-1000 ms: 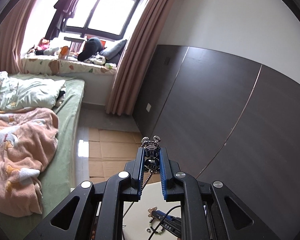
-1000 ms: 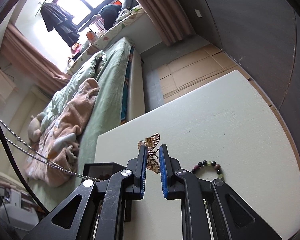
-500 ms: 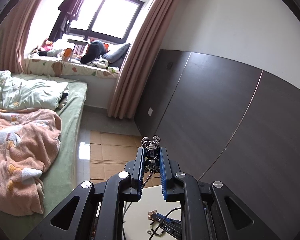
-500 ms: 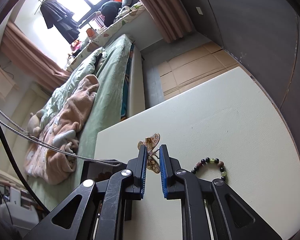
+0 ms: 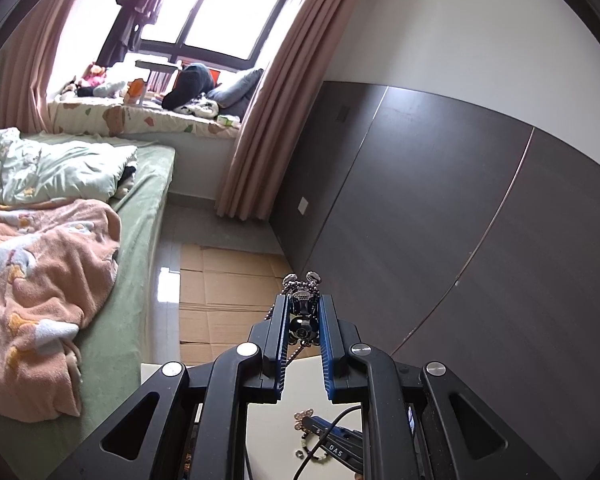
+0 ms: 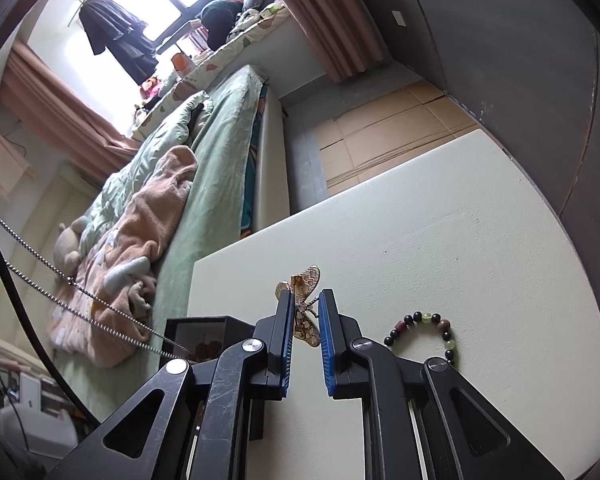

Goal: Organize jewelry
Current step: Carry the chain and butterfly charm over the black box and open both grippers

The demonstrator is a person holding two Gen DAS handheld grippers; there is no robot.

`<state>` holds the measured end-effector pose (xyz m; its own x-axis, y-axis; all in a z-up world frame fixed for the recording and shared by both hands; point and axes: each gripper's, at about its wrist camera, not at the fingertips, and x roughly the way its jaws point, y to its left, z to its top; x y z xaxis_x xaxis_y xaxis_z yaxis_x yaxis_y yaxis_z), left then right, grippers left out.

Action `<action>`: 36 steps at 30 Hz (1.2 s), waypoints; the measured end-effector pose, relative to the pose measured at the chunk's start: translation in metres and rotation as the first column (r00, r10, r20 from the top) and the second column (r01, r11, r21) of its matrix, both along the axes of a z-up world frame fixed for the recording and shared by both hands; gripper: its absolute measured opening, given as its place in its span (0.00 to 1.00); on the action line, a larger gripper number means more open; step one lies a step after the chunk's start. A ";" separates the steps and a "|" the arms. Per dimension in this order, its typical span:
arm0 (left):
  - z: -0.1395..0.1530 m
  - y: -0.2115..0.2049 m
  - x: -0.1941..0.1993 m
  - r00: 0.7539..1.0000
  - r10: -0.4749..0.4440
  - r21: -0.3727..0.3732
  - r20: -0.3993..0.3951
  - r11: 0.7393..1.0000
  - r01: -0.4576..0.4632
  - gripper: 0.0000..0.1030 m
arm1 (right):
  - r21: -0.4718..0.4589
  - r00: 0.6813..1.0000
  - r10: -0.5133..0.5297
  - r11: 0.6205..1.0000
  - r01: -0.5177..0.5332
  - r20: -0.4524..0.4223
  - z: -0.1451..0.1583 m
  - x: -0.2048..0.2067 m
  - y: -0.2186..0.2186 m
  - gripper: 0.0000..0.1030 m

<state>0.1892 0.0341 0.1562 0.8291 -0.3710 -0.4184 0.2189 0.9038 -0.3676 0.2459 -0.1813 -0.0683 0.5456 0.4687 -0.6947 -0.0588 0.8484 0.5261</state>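
Gold filigree butterfly brooch (image 6: 306,307) pinched upright between the right gripper (image 6: 305,314) jaws, low over the cream tabletop (image 6: 440,248), likely heading for the open black jewelry box (image 6: 204,330) at its left. Dark metal pendant with silver bead chain (image 5: 303,312) clamped in the left gripper (image 5: 303,320), lifted high so the chain hangs free; chain (image 6: 80,292) runs taut across the right view. Multicolour bead bracelet (image 6: 424,330) lies on the table, partly cut off by the finger. Box interior mostly hidden; pendant shape unclear.
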 end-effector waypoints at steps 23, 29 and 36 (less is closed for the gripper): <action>-0.114 0.010 0.030 0.959 0.008 0.045 -0.284 0.999 0.005 0.14 | 0.035 0.999 0.025 0.999 -0.025 0.026 0.005 -0.004 0.007 0.14; -0.146 0.009 0.032 0.933 -0.026 0.031 -0.359 0.999 0.039 0.14 | 0.067 0.998 0.036 0.997 -0.039 0.047 0.010 -0.007 0.014 0.14; -0.173 0.014 0.044 0.872 -0.019 0.004 -0.489 1.000 0.024 0.17 | 0.100 0.997 0.050 0.993 -0.055 0.053 0.011 -0.006 0.024 0.14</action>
<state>0.2335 0.0477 -0.0165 0.5098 -0.3802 -0.7717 0.0328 0.9050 -0.4242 0.2400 -0.1574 -0.0572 0.5516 0.5640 -0.6146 -0.1305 0.7860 0.6043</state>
